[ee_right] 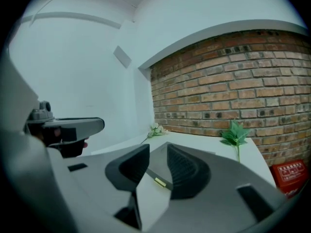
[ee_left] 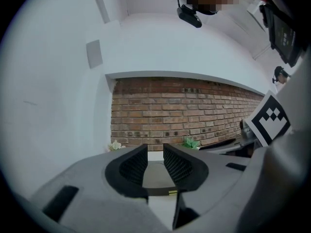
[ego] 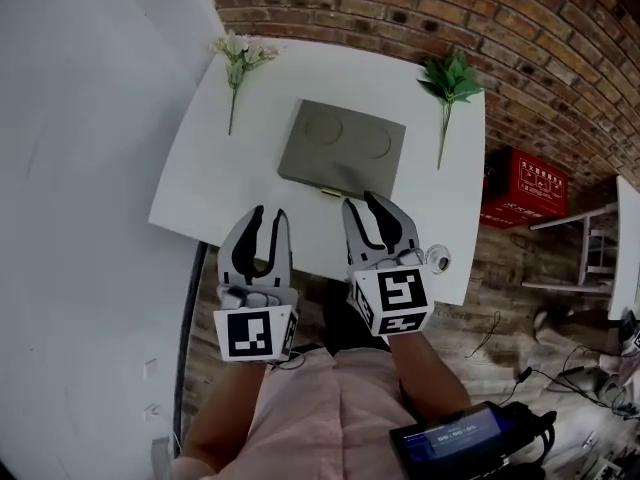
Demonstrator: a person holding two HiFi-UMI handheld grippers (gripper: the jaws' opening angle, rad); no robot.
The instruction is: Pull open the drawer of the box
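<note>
A flat grey box (ego: 343, 148) with two round marks on its lid lies in the middle of the white table (ego: 205, 163). Its small brass drawer handle (ego: 329, 192) sits at the near edge, also seen as a brass handle (ee_left: 172, 191) and a brass handle (ee_right: 160, 181) between each pair of jaws. My left gripper (ego: 269, 214) hovers open over the table's near edge, left of the handle. My right gripper (ego: 361, 201) is open too, its tips just short of the box's front, right of the handle. Nothing is held.
A white flower sprig (ego: 238, 60) lies at the table's back left and a green leafy sprig (ego: 450, 83) at the back right. A brick wall (ego: 480, 18) runs behind. A red crate (ego: 526, 186) and a white stand (ego: 590, 243) sit on the floor to the right.
</note>
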